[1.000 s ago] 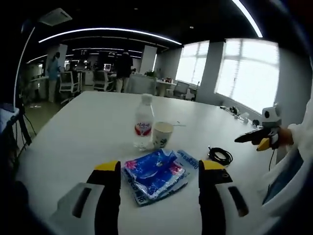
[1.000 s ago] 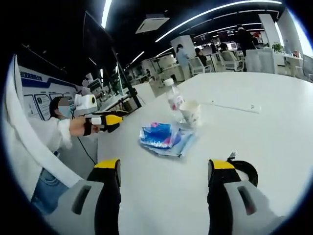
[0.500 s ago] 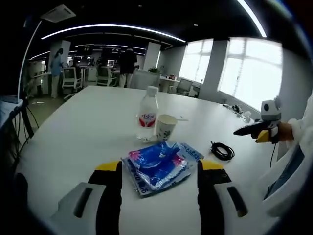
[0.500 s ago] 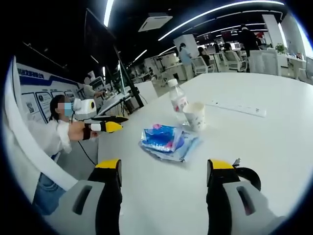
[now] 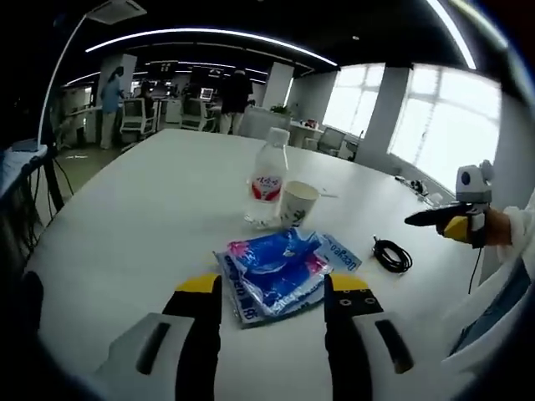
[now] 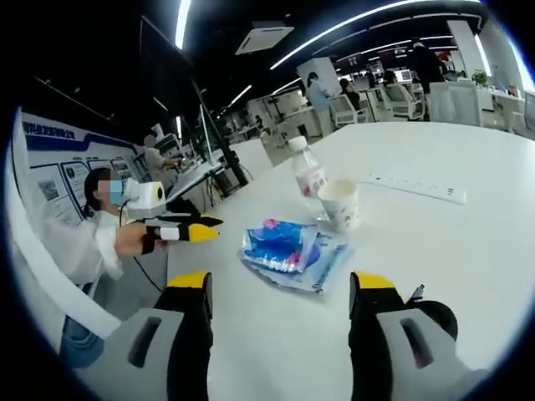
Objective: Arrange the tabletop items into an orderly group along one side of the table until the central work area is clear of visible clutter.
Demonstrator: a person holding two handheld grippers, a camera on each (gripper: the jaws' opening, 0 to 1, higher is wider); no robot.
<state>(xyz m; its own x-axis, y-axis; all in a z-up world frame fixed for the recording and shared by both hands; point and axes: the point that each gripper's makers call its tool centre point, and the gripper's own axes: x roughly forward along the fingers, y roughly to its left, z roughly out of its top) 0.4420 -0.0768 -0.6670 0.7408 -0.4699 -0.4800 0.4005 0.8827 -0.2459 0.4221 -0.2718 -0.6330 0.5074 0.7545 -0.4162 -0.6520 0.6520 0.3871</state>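
My left gripper [image 5: 272, 294], jaws apart and empty, sits nearest the blue packets [image 5: 276, 271], which lie dead ahead just short of the paper cup [image 5: 298, 203], while my right gripper [image 6: 280, 292], also apart, stands farther off.

The desk [image 5: 142, 209] has a smooth white matt top. The blue packets [image 5: 276, 271] look like glossy crinkled plastic film. The bottle [image 5: 267, 177] is clear plastic with a paper-like label, the cup [image 5: 298, 203] matt paper, the cable [image 5: 391, 255] black and slightly shiny.
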